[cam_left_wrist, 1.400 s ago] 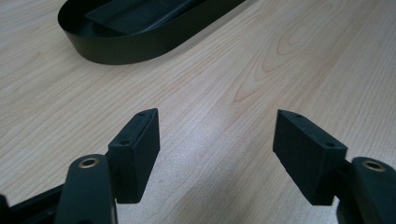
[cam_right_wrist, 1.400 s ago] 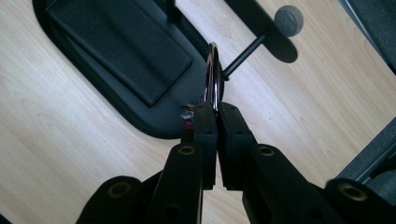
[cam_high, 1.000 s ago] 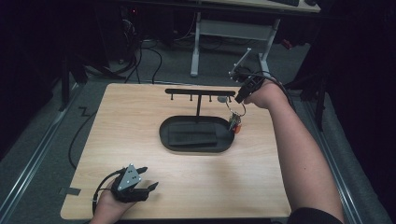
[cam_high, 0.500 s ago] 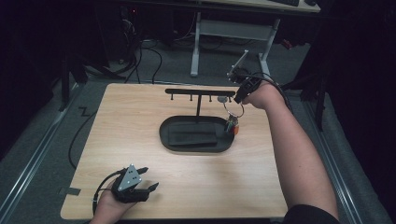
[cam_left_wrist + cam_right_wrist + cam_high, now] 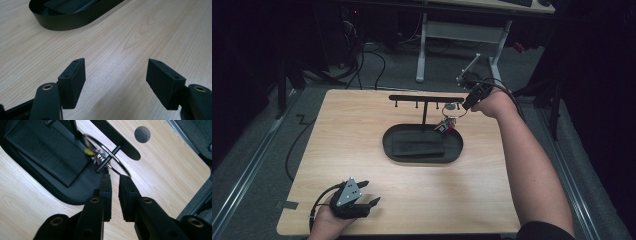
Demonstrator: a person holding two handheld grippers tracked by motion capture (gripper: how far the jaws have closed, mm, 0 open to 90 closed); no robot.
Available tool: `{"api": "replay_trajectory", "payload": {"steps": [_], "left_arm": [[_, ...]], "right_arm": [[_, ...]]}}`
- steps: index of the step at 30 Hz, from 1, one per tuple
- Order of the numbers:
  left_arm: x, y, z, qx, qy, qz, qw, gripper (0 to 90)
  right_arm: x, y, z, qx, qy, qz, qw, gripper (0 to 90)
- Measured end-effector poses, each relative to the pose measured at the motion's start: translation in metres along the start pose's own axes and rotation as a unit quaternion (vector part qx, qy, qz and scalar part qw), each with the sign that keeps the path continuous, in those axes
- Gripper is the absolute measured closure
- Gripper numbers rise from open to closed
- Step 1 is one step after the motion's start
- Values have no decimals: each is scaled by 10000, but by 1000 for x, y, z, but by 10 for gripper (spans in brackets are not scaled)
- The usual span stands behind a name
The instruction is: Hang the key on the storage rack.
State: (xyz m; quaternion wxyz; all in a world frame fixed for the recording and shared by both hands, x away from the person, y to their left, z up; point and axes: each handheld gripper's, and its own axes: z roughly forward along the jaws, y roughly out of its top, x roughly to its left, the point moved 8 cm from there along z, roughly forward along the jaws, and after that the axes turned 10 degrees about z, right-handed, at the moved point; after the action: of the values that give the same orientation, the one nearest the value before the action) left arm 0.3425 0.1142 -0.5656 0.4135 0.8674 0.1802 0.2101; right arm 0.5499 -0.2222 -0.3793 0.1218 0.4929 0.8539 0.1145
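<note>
Light wood table with a black oval tray near the middle. A flat black leather-look piece — maybe a wallet — lies inside the tray. A black T-shaped hook rack rises from the tray's far edge, its bar running left-right with small pegs hanging below it.

Right gripper is up at the right end of the rack bar, held in the right hand, arm reaching in from the lower right. A metal key ring sits at that end of the bar, with a small cluster of keys or tags, red and yellow bits, dangling over the tray's right end. In the right gripper view the ring loops around a peg under the bar. The gripper has its jaws narrow, a slim gap between them, tips right at the ring's near edge — whether they pinch the wire I cannot tell. The ring is blurred there.

Left gripper rests low at the near-left part of the table in the left hand, well apart from the tray. In the left gripper view its jaws stand wide with nothing between them, just bare wood, with the tray's wall ahead at upper left.
</note>
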Motion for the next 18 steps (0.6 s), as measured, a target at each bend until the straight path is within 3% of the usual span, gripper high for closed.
{"api": "replay_trajectory", "payload": {"steps": [4, 10, 13, 18], "left_arm": [[0, 1, 2, 17, -25, 20, 10000, 322], [0, 3, 6, 21, -40, 33, 10000, 323], [-1, 4, 7, 27, -41, 36, 10000, 322], [-3, 4, 6, 29, -18, 40, 10000, 323]], "right_arm": [[0, -6, -3, -118, -1, -34, 9999, 750], [12, -27, -4, -438, 61, -18, 9990, 603], [16, -33, -3, -546, 109, -79, 9984, 586], [19, -53, 1, -819, 37, 48, 9966, 584]]}}
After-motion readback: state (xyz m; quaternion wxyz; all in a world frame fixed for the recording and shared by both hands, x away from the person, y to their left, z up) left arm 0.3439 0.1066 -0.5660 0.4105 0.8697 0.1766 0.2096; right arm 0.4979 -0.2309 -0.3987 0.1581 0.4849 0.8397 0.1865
